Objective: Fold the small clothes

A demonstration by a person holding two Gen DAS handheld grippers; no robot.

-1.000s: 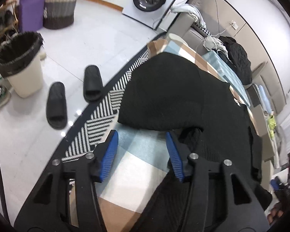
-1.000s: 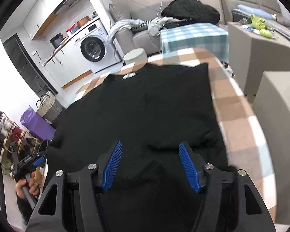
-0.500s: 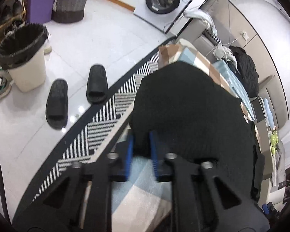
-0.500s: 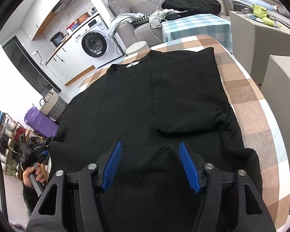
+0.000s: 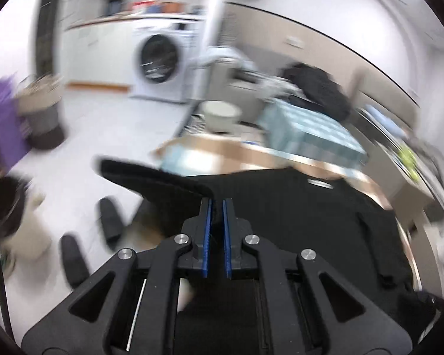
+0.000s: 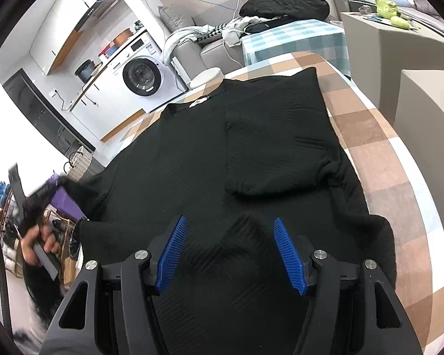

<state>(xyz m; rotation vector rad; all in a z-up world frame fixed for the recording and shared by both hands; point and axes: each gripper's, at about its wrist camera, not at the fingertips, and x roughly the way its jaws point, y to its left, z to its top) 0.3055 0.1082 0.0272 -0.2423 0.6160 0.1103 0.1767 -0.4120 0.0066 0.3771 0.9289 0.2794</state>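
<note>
A black knitted top [image 6: 210, 159] lies spread on the checked table cloth [image 6: 393, 159], its right sleeve folded in over the body. My left gripper [image 5: 217, 207] is shut on the black left sleeve [image 5: 162, 180] and holds it lifted above the table edge; this view is motion-blurred. In the right wrist view the same gripper [image 6: 41, 198] shows at the far left, held by a hand with the sleeve rising to it. My right gripper [image 6: 230, 230] is open and empty just above the top's lower part.
A washing machine [image 6: 142, 80] stands at the back, with a sofa piled with clothes [image 6: 284, 0] behind the table. Grey blocks [image 6: 399, 38] stand to the right. Black slippers [image 5: 109, 222], a bin [image 5: 6, 204] and a basket [image 5: 41, 112] are on the floor at left.
My left gripper has closed on the left sleeve and swung it up off the table. My right gripper has stayed open and drawn back a little.
</note>
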